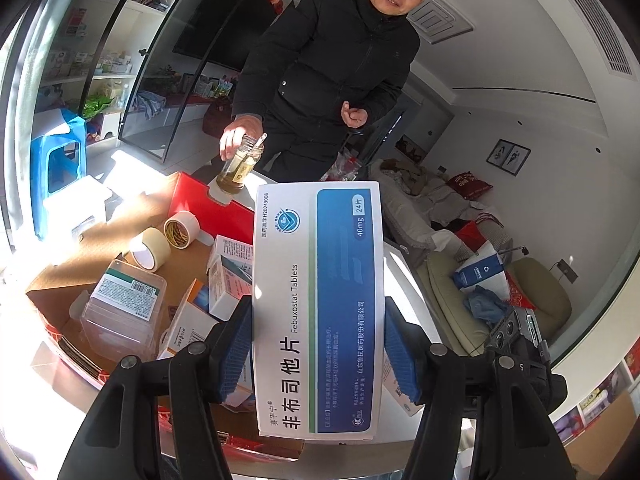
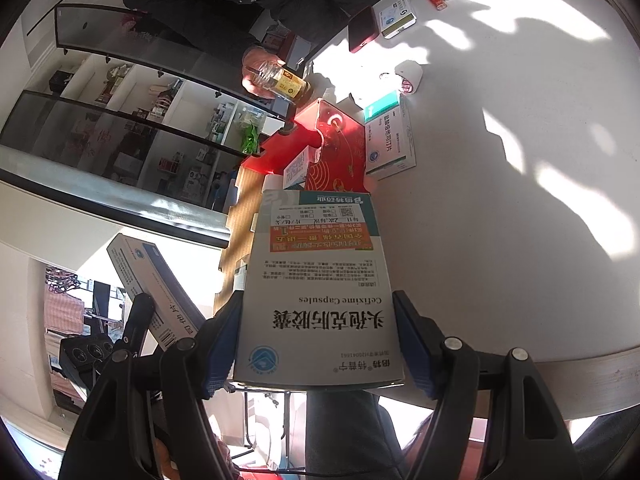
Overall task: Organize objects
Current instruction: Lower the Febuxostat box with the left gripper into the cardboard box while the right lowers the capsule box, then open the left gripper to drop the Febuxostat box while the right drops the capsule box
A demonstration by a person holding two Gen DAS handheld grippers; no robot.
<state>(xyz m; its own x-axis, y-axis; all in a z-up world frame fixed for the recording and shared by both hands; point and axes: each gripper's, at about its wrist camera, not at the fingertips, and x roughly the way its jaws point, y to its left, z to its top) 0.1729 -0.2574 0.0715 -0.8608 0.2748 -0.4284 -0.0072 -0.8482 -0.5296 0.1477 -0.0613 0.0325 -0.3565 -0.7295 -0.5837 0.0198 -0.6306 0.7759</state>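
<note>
- the left tool (image 1: 318, 344) is clamped on the febuxostat box (image 1: 318, 304), blue pads pressed flat on its 2 long sides, the box lifted clear above the open cardboard carton (image 1: 180, 272).
- the right tool (image 2: 318, 344) is clamped on the cefixime box (image 2: 316, 300) the same way, held above the edge of the white bench (image 2: 520, 200), its print upside down to the camera.
- risk, as a judgement: both boxes are thin card gripped near 1 end, so too hard a squeeze could crush them and a quick swing could let them pivot or slip out of the pads.
- the 2 tools sit close together; the left one with its box (image 2: 152, 284) shows at the left of the right wrist view, so the boxes could knock each other if both head for the carton at once.
- a man (image 1: 332, 60) stands just beyond the carton holding a glass jar (image 1: 240, 168) over the red box (image 1: 208, 208); his hand could get in the way.
- only the left view shows the carton's contents: 2 tape rolls (image 1: 164, 236), a clear plastic case (image 1: 120, 308), more medicine boxes (image 1: 228, 276), and a sofa behind.
- only the right view shows the benchtop: a green-and-white box (image 2: 390, 140), a dark phone (image 2: 362, 30) and a small white box (image 2: 396, 16) further off.
</note>
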